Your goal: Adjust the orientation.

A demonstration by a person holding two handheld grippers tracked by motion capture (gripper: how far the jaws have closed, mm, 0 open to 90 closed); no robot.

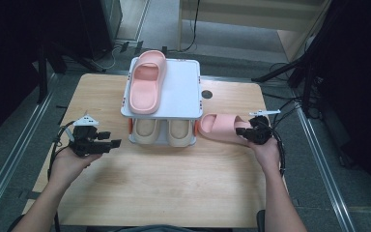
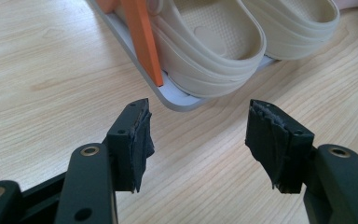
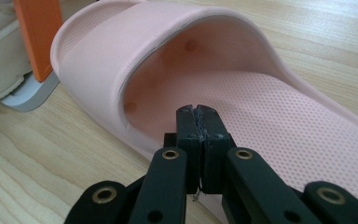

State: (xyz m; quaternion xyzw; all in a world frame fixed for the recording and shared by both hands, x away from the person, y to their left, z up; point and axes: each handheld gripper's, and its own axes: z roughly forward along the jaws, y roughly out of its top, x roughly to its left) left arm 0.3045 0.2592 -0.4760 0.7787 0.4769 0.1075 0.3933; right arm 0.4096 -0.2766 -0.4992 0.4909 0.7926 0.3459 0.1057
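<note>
One pink slipper [image 1: 146, 82] lies on the top shelf of a small white rack [image 1: 181, 92]. Its mate [image 1: 220, 126] lies on the table to the right of the rack, toe toward the rack. My right gripper [image 1: 243, 131] is at the heel end of this slipper. In the right gripper view its pads [image 3: 198, 114] are pressed together with nothing between them, just over the slipper's footbed [image 3: 279, 107]. My left gripper [image 1: 111, 139] hovers left of the rack, open and empty [image 2: 198, 140], pointing at the rack's lower front corner [image 2: 177, 100].
Two beige slippers [image 1: 146, 130] [image 1: 179, 131] fill the rack's lower shelf [image 2: 209, 42]. Orange posts [image 2: 142, 37] [image 3: 37, 32] hold up the top shelf. A round hole [image 1: 206, 94] sits in the wooden tabletop behind the rack. Bare wood stretches along the near side.
</note>
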